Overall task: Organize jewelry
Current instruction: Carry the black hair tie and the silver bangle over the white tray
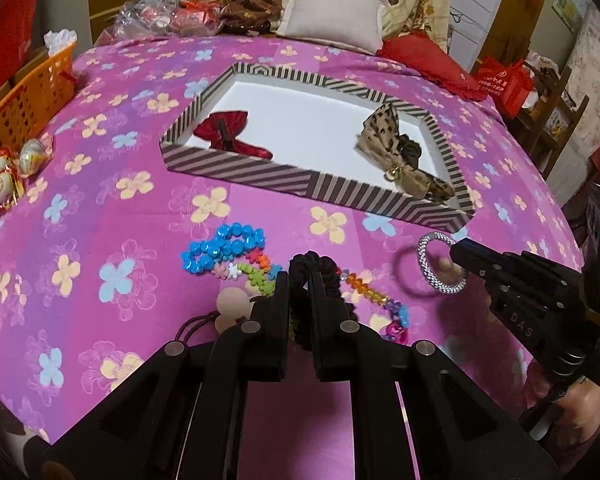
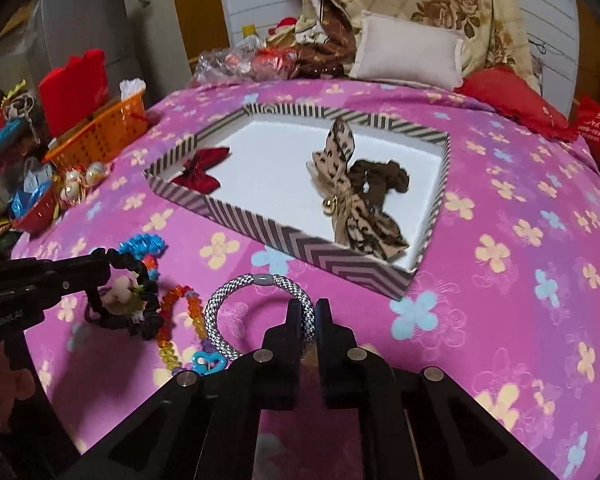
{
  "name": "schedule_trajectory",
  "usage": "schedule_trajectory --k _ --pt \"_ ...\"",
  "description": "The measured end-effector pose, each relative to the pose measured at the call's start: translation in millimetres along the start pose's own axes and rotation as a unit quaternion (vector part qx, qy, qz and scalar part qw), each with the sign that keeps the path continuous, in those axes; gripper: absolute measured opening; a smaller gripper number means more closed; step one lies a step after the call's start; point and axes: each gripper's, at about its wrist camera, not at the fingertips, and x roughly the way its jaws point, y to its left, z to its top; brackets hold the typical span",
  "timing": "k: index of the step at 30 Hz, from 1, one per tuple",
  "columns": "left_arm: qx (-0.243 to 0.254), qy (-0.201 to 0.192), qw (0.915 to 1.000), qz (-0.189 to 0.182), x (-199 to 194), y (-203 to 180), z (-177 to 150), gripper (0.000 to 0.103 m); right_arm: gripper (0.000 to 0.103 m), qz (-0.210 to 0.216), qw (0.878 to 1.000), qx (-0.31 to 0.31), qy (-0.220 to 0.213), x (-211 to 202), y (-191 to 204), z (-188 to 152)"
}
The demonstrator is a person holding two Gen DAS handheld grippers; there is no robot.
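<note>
Nearest in the left wrist view, the left gripper [image 1: 300,280] is clenched on a black scrunchie [image 1: 320,270], which loops up between its fingers. In the right wrist view the right gripper [image 2: 308,312] is clamped on a silver cord bracelet [image 2: 256,280], whose ring stands out toward 11 o'clock of the fingertips, casting a shadow on the bedspread [image 2: 500,320].

Just beyond the left fingertips lie bead strings: a blue bead string [image 1: 222,246] at 10 o'clock, and an orange bead string [image 1: 364,284] at 3 o'clock, ending in a small blue clasp [image 2: 208,362] seen at 9 o'clock of the right gripper. A pale flower charm [image 1: 230,306] sits at 8 o'clock of the left fingertips.

Farther off, at 12 o'clock, sits a striped tray [image 1: 236,172]. Inside it, a red bow [image 1: 230,134] lies at the left end; a leopard bow [image 2: 342,184] and a brown scrunchie [image 2: 384,178], touching each other, lie at the right end.

Beyond, at 10 o'clock, stands an orange basket [image 1: 24,100]. A pale pillow [image 1: 332,14] lies at the far edge.
</note>
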Motion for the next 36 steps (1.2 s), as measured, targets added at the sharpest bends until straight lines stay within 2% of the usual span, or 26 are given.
schedule_trajectory --k 16,36 --pt "0.013 -0.020 0.9996 0.014 -22 -8 16 0.008 0.006 0.003 1.000 -0.006 -0.026 -22 6 14" --pt "0.021 -0.024 0.9991 0.030 -14 -12 37 0.008 0.006 0.001 1.000 -0.002 -0.022 -18 -3 22"
